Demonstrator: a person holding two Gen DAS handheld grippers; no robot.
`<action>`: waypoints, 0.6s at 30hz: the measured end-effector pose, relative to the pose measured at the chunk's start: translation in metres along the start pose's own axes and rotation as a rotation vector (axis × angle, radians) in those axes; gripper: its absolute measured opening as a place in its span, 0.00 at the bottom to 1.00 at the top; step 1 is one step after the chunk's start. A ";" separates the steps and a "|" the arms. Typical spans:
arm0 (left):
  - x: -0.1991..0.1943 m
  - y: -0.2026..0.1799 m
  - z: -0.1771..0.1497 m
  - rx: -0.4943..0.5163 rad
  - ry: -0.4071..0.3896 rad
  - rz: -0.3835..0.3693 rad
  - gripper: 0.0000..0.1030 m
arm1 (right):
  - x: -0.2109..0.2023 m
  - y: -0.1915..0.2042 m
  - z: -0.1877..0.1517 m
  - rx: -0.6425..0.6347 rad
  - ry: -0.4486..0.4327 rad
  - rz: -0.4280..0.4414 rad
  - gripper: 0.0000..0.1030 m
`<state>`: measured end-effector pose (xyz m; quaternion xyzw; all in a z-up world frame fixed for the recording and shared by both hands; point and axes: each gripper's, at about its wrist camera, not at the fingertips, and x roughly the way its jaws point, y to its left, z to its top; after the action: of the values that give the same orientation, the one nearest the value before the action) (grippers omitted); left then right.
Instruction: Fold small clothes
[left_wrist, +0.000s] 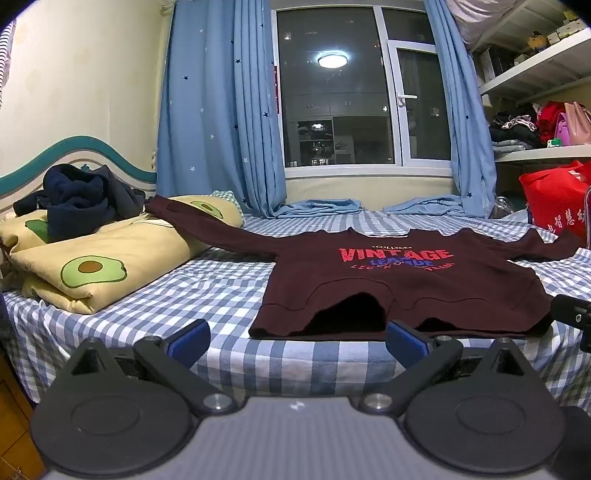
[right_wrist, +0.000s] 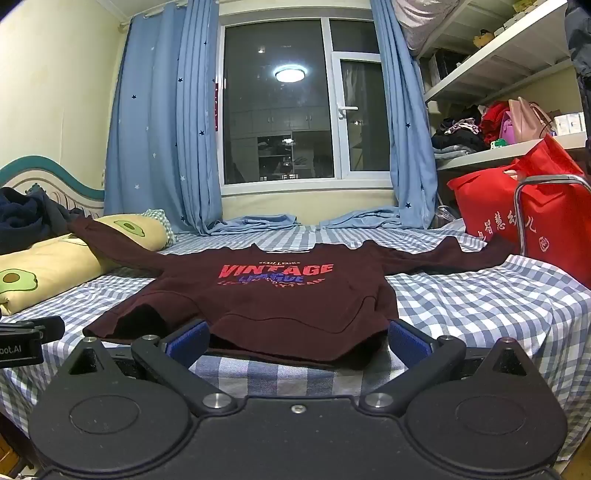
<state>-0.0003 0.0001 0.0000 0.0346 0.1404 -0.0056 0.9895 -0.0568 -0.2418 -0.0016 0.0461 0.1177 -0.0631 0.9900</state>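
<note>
Jaws on both my left gripper (left_wrist: 297, 341) and right gripper (right_wrist: 297, 341) stand wide apart, holding nothing, near the bed's (left_wrist: 207, 291) edge. Just beyond lies the maroon sweatshirt (right_wrist: 266, 295) flat, sleeves spread, its left sleeve draped over the avocado-print quilt (left_wrist: 110, 258).

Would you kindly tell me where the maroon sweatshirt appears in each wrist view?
Left wrist: maroon sweatshirt lies right of centre on the checked bed.
Right wrist: it lies centre, hem between the open tongs.
Shared landmark: the window behind.
</note>
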 end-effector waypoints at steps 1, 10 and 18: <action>0.000 0.000 0.000 0.003 0.002 0.001 0.99 | 0.000 0.000 0.000 0.002 -0.003 0.000 1.00; -0.001 0.003 0.001 0.006 0.004 0.001 0.99 | -0.001 0.000 0.000 -0.001 0.000 -0.001 1.00; -0.003 -0.001 0.002 0.008 0.006 0.003 0.99 | 0.000 0.000 0.000 0.001 0.002 -0.001 1.00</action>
<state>-0.0024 -0.0012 0.0029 0.0390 0.1432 -0.0047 0.9889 -0.0572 -0.2416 -0.0015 0.0465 0.1185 -0.0637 0.9898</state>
